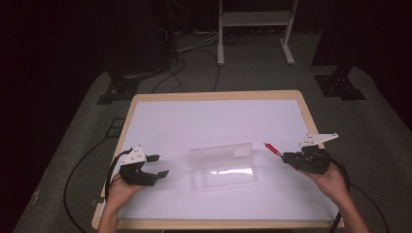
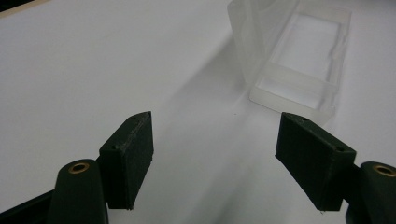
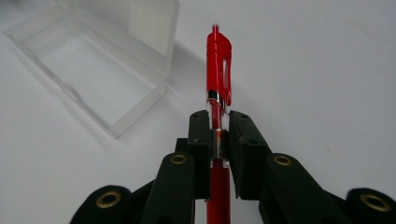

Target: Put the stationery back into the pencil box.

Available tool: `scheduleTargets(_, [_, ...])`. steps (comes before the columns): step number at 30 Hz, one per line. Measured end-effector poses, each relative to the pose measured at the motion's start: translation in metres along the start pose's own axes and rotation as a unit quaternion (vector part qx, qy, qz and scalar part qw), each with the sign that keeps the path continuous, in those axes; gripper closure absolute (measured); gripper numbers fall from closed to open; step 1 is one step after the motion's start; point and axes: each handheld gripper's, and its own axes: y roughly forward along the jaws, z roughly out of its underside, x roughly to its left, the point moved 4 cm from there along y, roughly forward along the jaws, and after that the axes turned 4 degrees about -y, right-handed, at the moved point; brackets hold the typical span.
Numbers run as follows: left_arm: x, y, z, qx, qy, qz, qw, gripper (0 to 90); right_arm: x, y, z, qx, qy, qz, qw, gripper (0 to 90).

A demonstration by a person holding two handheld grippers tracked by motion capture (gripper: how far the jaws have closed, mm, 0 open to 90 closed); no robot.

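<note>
Right gripper (image 3: 218, 130) is clamped on a red pen (image 3: 218, 60); open clear case (image 3: 88, 70) lies ahead-left of it. Left gripper (image 2: 215, 158) gapes, empty. Judged next: pen carried over case, then released.

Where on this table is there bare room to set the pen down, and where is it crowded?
Bare: the whole far half of the table beyond the open clear case, the near strip in front of the case, and the gap between the case and the left gripper. Crowded: the middle, around the case, and beside the right gripper holding the red pen.
</note>
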Motion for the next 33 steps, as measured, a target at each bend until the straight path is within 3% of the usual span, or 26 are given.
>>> scheduleTargets(18, [0.002,-0.003,0.001,-0.005,-0.006,-0.004,1.0,25.1,0.015,-0.01,-0.036,-0.02,-0.036,-0.025,0.9988,78.7])
scheduleTargets(33, [0.003,-0.003,0.002,-0.002,-0.01,-0.009,0.9999,21.8,0.026,-0.006,-0.055,-0.029,-0.059,-0.049,0.9966,78.7])
